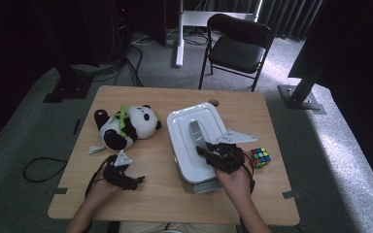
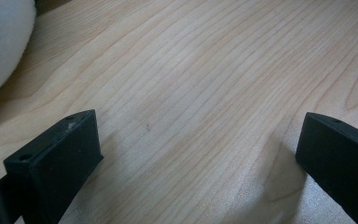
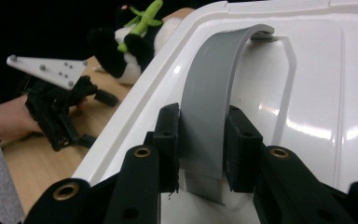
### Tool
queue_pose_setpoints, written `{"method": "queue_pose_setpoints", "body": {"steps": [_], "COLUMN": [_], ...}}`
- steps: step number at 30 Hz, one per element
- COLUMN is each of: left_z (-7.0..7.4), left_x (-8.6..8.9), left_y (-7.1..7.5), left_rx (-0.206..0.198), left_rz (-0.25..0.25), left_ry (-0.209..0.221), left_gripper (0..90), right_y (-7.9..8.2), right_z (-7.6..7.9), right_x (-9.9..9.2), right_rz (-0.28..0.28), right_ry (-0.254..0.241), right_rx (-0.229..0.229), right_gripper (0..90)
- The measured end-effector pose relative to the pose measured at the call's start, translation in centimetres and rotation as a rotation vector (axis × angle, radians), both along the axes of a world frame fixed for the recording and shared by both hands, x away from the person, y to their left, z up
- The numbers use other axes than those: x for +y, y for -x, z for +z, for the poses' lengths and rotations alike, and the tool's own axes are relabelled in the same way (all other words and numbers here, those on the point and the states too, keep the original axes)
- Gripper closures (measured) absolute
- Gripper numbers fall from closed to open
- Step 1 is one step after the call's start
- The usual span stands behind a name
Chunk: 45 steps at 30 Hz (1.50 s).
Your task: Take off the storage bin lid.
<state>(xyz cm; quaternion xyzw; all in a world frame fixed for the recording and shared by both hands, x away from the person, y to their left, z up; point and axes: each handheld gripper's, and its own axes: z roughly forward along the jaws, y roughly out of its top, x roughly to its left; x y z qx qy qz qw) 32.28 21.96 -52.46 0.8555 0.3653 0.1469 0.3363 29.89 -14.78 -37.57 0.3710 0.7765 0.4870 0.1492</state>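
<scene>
Right hand-held gripper [image 3: 200, 144]: nearest the person, at the near end of the white lidded box; its two black jaws press on either side of the grey handle, clamped on it. In the high view the same hand-held gripper [image 1: 209, 150] sits over the box lid, the person's hand behind it.
Grey handle [image 3: 212, 102]: a curved strap, raised in an arch off the lid; its far end meets the lid at a hinge.
White lidded box [image 1: 187, 141]: stands right of the table's middle, lid on, long side running away from the person.
Left hand-held gripper [image 1: 137, 182]: lies low over the near left part of the table, jaws spread wide, nothing but bare wood between them. In the right gripper view it [image 3: 100, 116] appears left of the box, with its grey three-cornered plate on top.
Table [image 2: 205, 84]: light wood grain.
Rubik's cube [image 1: 260, 158]: on the table just right of the box, beside the right hand.
Plush panda [image 1: 126, 127]: lies on its side left of the box, farther out than the left hand-held gripper, with a green piece across its chest.
Folding chair [image 1: 238, 46]: black, on the grey carpet beyond the far table edge.
</scene>
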Motion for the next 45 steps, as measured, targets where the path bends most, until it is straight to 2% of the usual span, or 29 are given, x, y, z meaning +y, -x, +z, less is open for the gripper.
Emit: {"method": "queue_pose_setpoints", "body": {"steps": [7, 16, 24, 37, 38, 44, 45], "left_z": [0.0, 0.0, 0.0, 0.0, 0.0, 0.0, 0.0], "left_x": [0.0, 0.0, 0.0, 0.0, 0.0, 0.0, 0.0], "left_y": [0.0, 0.0, 0.0, 0.0, 0.0, 0.0, 0.0], "left_rx": [0.0, -0.001, -0.002, -0.002, -0.001, 0.0, -0.002], "left_rz": [0.0, -0.002, -0.002, -0.002, -0.003, -0.003, -0.005], "left_ry": [0.0, -0.002, -0.004, -0.004, -0.006, -0.006, -0.007], "left_gripper": [0.6, 0.6, 0.6, 0.6, 0.5, 0.6, 0.5], "right_y": [-0.7, -3.1, -5.0, -8.6, -9.2, -10.7, -11.3], "right_z": [0.6, 1.6, 1.8, 1.1, 0.8, -0.2, -0.6], "right_x": [-1.2, -3.4, -4.9, -7.6, -8.1, -9.2, -9.6], "right_rz": [-0.037, -0.103, -0.153, -0.268, -0.292, -0.336, -0.359], "right_ry": [-0.014, -0.041, -0.05, -0.049, -0.048, -0.044, -0.039], "right_rx": [-0.023, -0.042, -0.054, -0.051, -0.046, -0.031, -0.02], "right_gripper": [70.1, 70.2, 70.3, 70.4, 70.4, 70.4, 70.4]}}
